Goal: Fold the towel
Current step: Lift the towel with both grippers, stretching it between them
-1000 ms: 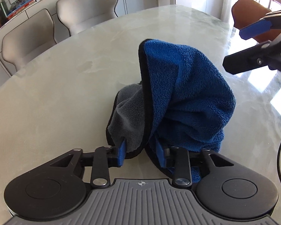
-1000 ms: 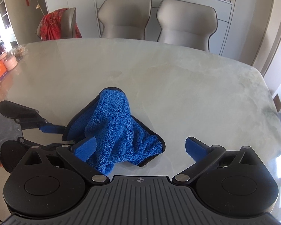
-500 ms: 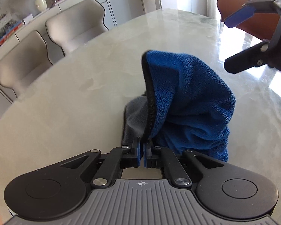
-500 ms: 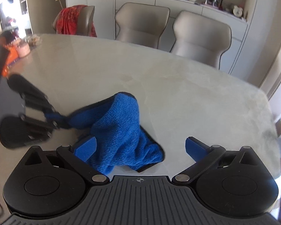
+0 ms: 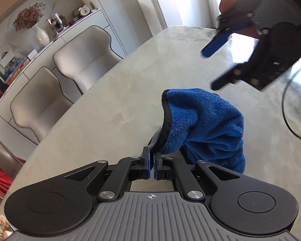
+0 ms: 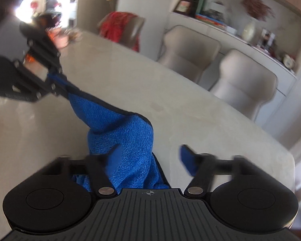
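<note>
Right now the left gripper (image 5: 152,165) is pinched tight on a black-edged corner of the fluffy blue towel (image 5: 202,126), lifting it off the pale marble table (image 5: 110,108), so the wide-open right gripper (image 6: 150,156) should probably grab another corner.

A marble table (image 5: 114,108), 2 beige chairs (image 5: 84,60) behind it, a white vase (image 5: 41,37) on the sideboard (image 5: 56,34).
</note>
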Available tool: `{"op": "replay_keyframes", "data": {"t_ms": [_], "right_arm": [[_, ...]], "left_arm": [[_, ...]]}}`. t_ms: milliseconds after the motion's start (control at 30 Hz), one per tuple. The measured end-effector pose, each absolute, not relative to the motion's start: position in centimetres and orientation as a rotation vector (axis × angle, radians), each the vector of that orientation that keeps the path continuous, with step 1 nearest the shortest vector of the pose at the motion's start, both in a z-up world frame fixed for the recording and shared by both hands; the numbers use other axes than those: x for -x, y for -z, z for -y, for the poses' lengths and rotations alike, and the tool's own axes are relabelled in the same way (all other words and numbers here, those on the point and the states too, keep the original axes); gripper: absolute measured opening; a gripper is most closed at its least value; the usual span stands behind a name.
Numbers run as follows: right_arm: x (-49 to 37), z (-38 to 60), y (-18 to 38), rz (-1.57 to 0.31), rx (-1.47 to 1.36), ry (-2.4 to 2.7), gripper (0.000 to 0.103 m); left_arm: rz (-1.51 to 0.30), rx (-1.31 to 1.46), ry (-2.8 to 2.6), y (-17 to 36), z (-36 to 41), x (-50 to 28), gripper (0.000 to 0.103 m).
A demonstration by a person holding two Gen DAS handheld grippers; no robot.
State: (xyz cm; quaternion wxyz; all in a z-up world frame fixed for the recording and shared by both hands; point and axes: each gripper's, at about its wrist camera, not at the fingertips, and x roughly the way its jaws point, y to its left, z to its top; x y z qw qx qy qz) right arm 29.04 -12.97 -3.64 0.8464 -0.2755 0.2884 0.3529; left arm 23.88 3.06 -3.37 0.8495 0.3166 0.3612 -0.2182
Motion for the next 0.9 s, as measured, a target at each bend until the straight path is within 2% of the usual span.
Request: {"op": "replay_keyframes", "data": {"t_ms": [167, 300, 533, 900], "right_arm": [[-31.4, 11.6, 3.9, -0.544, 0.796, -0.898, 0.044], [-33.8, 10.8, 4.0, -0.549, 0.842, -1.035, 0.041], [-36.5, 8.8, 4.8, -0.506, 0.951, -1.277, 0.042], [-39.5, 4.7, 6.9, -0.703, 1.061, -1.525, 0.047]], "left_arm": [[-0.774, -0.687, 0.461, 3.3, -2.7, -23.4, 0.001], [-0.79, -0.669, 0.463, 3.5, -3.0, -23.4, 0.001], [-0.826, -0.648, 0.472, 3.8, -3.2, -23.5, 0.001], [-0.851, -0.613, 0.483, 4.0, -4.0, -23.9, 0.002]]}}
